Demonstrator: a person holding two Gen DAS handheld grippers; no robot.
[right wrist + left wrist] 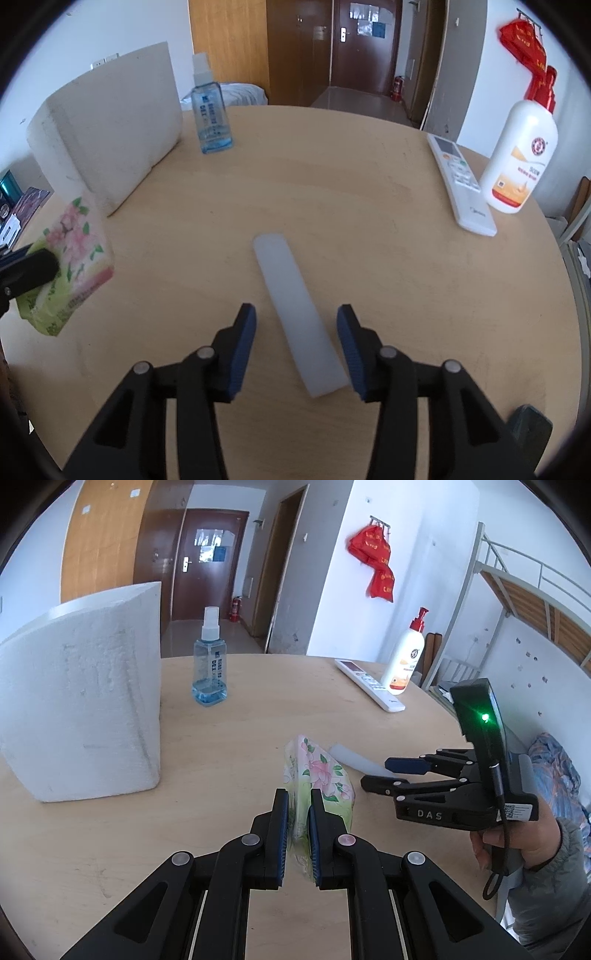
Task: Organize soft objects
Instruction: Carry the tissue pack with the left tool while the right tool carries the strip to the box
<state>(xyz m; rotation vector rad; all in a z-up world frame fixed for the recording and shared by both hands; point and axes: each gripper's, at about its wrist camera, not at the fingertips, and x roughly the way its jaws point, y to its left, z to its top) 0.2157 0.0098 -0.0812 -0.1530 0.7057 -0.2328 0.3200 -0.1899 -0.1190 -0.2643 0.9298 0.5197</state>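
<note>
A soft tissue pack [327, 771] with a pink flower print is pinched at its near end by my left gripper [299, 797], which holds it just above the round wooden table [229, 746]. The same pack [74, 251] shows at the left edge of the right wrist view. A pale translucent soft strip [291, 295] lies flat on the table. My right gripper [296, 310] stands open astride the strip's near half, with a gap between each pad and the strip. In the left wrist view the right gripper [375, 773] hovers over the strip [354, 758], held by a hand in a grey sleeve.
A large white foam block [81, 701] stands at the left. Behind it is a blue spray bottle [209, 664]. A white remote [369, 683] and a white pump bottle [404, 661] sit at the far right near the table's edge. A metal bunk frame [517, 583] rises beyond.
</note>
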